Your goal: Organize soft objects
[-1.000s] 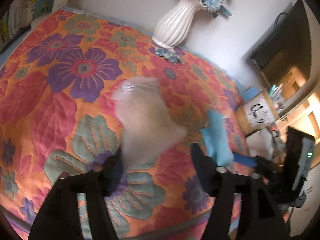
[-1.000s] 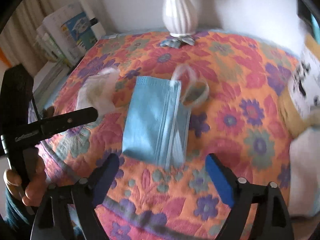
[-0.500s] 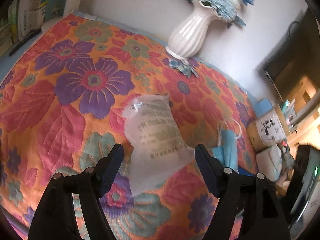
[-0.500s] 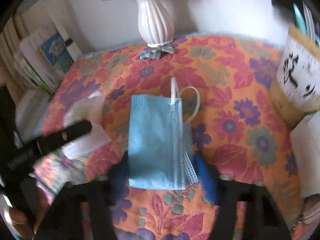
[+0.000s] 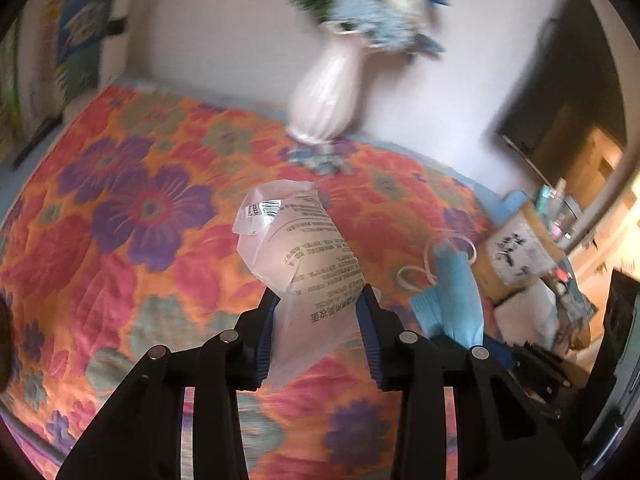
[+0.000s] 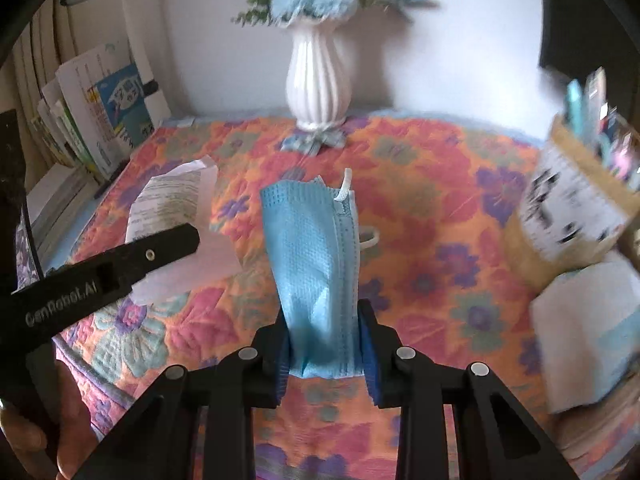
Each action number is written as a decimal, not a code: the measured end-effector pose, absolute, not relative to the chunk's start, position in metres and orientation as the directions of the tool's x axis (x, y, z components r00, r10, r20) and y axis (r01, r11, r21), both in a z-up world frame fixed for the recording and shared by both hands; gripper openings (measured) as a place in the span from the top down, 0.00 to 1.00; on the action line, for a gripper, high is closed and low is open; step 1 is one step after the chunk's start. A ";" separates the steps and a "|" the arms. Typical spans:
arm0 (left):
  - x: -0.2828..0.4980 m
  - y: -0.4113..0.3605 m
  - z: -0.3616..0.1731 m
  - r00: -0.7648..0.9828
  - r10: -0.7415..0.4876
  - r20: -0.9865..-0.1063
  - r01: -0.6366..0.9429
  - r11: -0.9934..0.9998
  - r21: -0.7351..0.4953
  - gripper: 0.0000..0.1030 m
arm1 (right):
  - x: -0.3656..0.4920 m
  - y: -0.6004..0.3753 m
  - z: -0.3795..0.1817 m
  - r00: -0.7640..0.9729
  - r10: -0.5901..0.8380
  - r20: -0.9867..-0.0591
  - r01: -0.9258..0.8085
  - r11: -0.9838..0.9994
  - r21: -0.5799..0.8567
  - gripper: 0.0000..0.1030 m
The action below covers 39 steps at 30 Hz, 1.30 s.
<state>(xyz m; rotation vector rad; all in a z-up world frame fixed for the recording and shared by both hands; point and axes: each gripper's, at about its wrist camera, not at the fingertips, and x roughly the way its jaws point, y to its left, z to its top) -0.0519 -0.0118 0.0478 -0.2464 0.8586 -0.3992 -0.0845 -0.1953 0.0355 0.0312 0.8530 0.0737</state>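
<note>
The clear plastic packet point(image 5: 304, 264) sits left of the blue paper face mask point(image 6: 316, 256); the white ribbed vase point(image 6: 318, 80) stands at the flowery tablecloth's point(image 6: 440, 208) back edge.

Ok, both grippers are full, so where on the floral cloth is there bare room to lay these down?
Free: the wide stretch of floral cloth left of the plastic bag, toward the books, and the patch between the blue mask and the paper bag. Crowded: the right edge, around the paper bag and the white roll, and the back by the vase.
</note>
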 end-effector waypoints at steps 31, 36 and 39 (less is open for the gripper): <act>-0.100 -0.329 0.160 0.366 -0.744 -0.560 0.805 0.555 -0.211 0.66 | -0.183 -0.479 0.127 0.752 -0.234 -0.616 0.391 0.911 0.131 0.72; -0.086 -0.372 0.164 0.295 -0.765 -0.572 0.826 0.505 -0.250 0.66 | -0.182 -0.536 0.131 0.727 -0.300 -0.618 0.498 0.850 0.172 0.72; -0.080 -0.398 0.163 0.274 -0.759 -0.591 0.834 0.494 -0.247 0.65 | -0.177 -0.563 0.127 0.699 -0.329 -0.635 0.547 0.818 0.179 0.72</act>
